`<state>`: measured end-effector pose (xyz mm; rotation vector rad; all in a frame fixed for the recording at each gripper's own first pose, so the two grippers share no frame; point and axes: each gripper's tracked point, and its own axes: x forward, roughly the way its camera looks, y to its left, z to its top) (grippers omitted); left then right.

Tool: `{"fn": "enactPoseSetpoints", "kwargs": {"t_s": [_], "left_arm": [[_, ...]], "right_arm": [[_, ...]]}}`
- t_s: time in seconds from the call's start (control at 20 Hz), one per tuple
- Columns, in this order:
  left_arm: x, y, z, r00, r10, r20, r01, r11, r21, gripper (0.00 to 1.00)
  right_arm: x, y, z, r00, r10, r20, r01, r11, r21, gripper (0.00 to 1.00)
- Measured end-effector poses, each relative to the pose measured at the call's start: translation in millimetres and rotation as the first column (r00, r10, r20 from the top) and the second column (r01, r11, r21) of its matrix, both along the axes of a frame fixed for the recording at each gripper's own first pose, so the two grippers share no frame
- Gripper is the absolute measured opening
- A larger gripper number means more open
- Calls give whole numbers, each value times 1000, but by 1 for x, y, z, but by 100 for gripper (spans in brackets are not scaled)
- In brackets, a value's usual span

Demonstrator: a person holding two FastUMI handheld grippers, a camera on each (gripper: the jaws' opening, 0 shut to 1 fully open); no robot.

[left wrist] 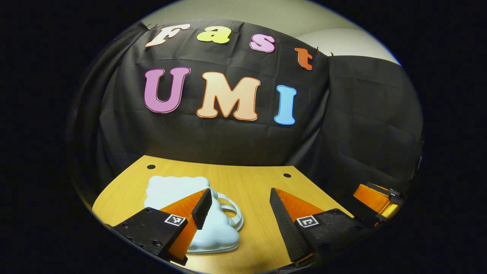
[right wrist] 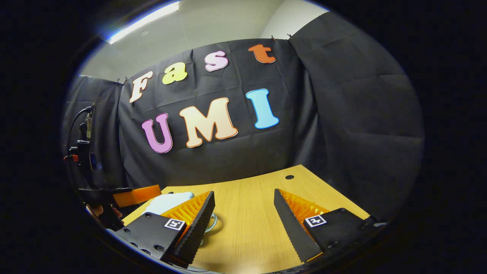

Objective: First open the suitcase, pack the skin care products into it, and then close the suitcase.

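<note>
Left gripper view: left gripper (left wrist: pixel 239 207) fingers spread, empty; closed suitcase (left wrist: pixel 182 190) at 10 o'clock on bench (left wrist: pixel 255 182). Right gripper (right wrist: pixel 243 211) likewise spread, empty. Advise gripping lid edge near handle (left wrist: pixel 232 213), lifting slowly.

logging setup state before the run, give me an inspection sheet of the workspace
surface: wooden table, two round holes near its back edge
job's things: pale blue cloud-shaped suitcase lying flat, closed, handle toward table centre; skin care products nothing seen
clutter: nothing seen
grippers: left gripper open, one finger over the suitcase; right gripper open above bare wood
cables: black cable on the far gripper at left of right gripper view
surroundings: black cloth wall, pale ceiling with a light strip
</note>
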<state>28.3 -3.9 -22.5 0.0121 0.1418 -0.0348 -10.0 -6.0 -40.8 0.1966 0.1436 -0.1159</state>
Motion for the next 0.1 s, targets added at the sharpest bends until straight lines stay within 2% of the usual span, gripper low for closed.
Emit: {"fn": "enactPoseSetpoints", "kwargs": {"t_s": [0.1], "left_arm": [[0, 2, 1, 1000, 8, 5, -8, 1000, -2, 90]], "right_arm": [[3, 1, 0, 1000, 9, 1, -9, 1000, 8, 98]]}}
